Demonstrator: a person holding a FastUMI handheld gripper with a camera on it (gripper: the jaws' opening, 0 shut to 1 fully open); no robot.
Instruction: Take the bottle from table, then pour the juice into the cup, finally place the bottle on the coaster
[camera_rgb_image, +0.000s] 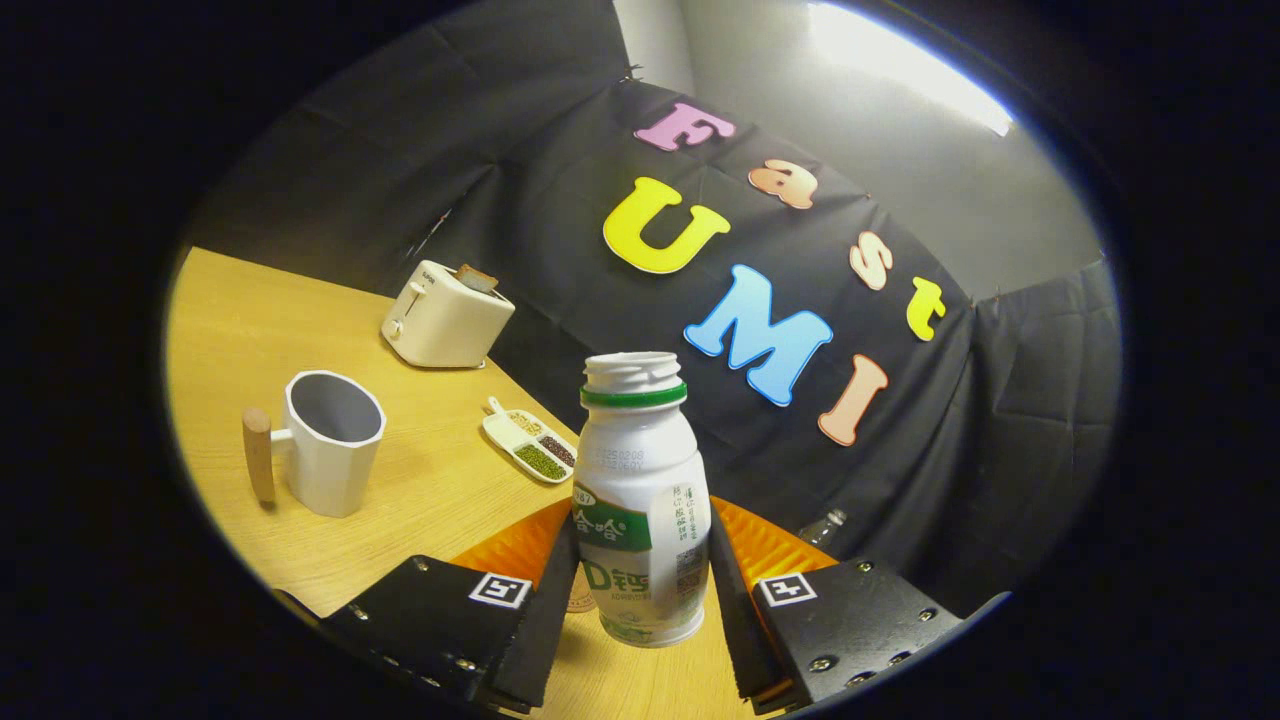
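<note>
I have the small white plastic bottle with the green neck ring and green-and-white label between the gripper's fingers, cap off and mouth open. Both fingers press against its lower body, one on each side, so they are closed on it about as far as its width allows. The bottle stands upright relative to the fingers, and its base looks lifted clear of the light wooden table, though I cannot be sure of the gap. The whole scene is tilted in my view, so I judge that the gripper is rolled somewhat.

I read the first step as done: the bottle is taken. The pour is not under way, since the white faceted mug with the wooden handle sits well off to the left of the fingers, apart from the bottle, and I cannot tell whether anything is in it. An orange ribbed mat shows just behind the bottle; I take it for the coaster, but cannot confirm. So pouring and setting down are both left.

Beyond the mug stand a cream toaster with a slice in it and a white divided dish of grains
</note>
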